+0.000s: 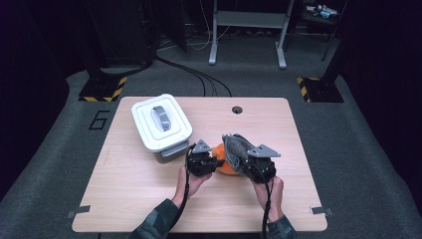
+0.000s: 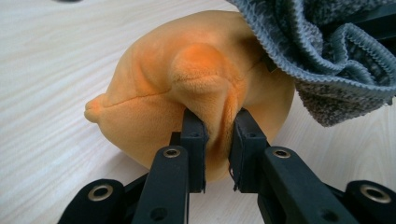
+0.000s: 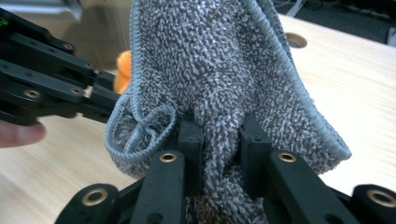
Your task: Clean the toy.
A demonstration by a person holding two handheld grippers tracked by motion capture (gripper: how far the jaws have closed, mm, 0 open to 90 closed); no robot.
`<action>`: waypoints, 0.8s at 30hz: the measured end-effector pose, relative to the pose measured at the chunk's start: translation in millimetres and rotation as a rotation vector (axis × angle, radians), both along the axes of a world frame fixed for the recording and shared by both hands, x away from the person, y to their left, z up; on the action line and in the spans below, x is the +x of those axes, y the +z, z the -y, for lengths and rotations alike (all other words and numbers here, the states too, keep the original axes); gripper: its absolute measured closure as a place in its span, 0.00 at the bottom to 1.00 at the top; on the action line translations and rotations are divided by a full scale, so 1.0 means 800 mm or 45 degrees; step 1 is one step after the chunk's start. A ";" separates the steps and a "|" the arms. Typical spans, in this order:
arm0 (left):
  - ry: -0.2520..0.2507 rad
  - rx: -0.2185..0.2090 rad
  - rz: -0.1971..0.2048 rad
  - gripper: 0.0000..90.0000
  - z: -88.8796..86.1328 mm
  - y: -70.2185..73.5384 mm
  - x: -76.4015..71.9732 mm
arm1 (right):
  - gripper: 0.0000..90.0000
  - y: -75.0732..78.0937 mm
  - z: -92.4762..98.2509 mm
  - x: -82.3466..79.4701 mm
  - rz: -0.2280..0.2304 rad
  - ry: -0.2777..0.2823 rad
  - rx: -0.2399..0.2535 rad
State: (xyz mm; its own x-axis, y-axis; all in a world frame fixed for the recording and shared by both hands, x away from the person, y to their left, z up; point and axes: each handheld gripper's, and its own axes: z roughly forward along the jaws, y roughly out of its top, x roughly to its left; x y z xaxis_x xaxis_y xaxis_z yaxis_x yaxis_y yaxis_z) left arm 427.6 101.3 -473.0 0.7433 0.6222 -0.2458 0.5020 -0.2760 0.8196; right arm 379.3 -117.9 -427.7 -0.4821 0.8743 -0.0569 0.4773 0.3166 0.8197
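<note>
An orange plush toy [image 2: 187, 84] lies on the wooden table [image 1: 149, 199] near its middle. My left gripper [image 2: 217, 126] is shut on a fold of the plush toy [image 1: 225, 158]. A grey terry cloth [image 3: 224, 74] hangs over the toy's right side, and my right gripper [image 3: 219, 135] is shut on a bunch of it. In the high view the left gripper [image 1: 201, 160] and the right gripper [image 1: 254, 162] sit close on either side of the toy, with the cloth [image 1: 235, 147] raised above it. The left gripper [image 3: 56, 84] also appears at the left of the right gripper view.
A white lidded box [image 1: 161, 122] with a grey handle stands at the table's back left, close to the left gripper. A round cable hole [image 1: 237, 109] is at the back centre. Metal clips [image 1: 318, 210] sit at the front corners.
</note>
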 end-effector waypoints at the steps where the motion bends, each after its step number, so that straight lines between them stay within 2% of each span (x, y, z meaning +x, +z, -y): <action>1: 0.007 0.000 -0.010 0.86 -0.002 -0.002 0.002 | 0.83 -0.004 0.000 0.004 -0.006 -0.007 -0.011; 3: 0.012 -0.019 -0.029 0.86 -0.004 -0.006 0.004 | 0.83 -0.011 0.003 0.014 -0.029 -0.007 0.006; 8: 0.010 -0.010 -0.033 0.86 -0.009 -0.009 0.009 | 0.83 -0.019 0.015 0.027 -0.047 -0.053 0.004; 10: 0.010 -0.002 -0.030 0.86 -0.009 -0.010 0.011 | 0.83 -0.026 0.026 0.035 -0.076 -0.080 0.016; 11: 0.013 -0.017 -0.037 0.86 -0.008 -0.011 0.012 | 0.83 -0.029 0.029 0.039 -0.086 -0.095 0.008; 16: 0.001 0.003 -0.024 0.86 -0.007 -0.011 0.013 | 0.84 -0.052 0.053 0.058 -0.168 -0.186 0.044; 18: -0.001 -0.001 -0.029 0.85 -0.007 -0.011 0.014 | 0.84 -0.061 0.059 0.062 -0.197 -0.204 0.036; 19: 0.006 0.007 -0.028 0.84 -0.007 -0.011 0.014 | 0.84 -0.063 0.060 0.062 -0.203 -0.207 0.048; 21: -0.006 0.014 -0.007 0.74 -0.005 -0.010 0.012 | 0.84 -0.062 0.061 0.062 -0.204 -0.206 0.061; 23: -0.009 0.114 0.096 0.59 -0.001 -0.006 0.006 | 0.84 -0.058 0.061 0.060 -0.201 -0.200 0.053; 24: -0.026 0.146 0.115 0.52 0.001 -0.006 0.004 | 0.84 -0.057 0.062 0.060 -0.200 -0.196 0.058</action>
State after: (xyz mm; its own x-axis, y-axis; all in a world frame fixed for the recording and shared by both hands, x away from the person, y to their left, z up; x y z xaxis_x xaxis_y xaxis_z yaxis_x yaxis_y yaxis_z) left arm 430.4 100.7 -477.7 0.7722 0.6266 -0.1055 0.4207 -0.3797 0.8239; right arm 427.0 -167.5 -473.1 -0.3427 0.9381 0.0498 0.6402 0.1944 0.7432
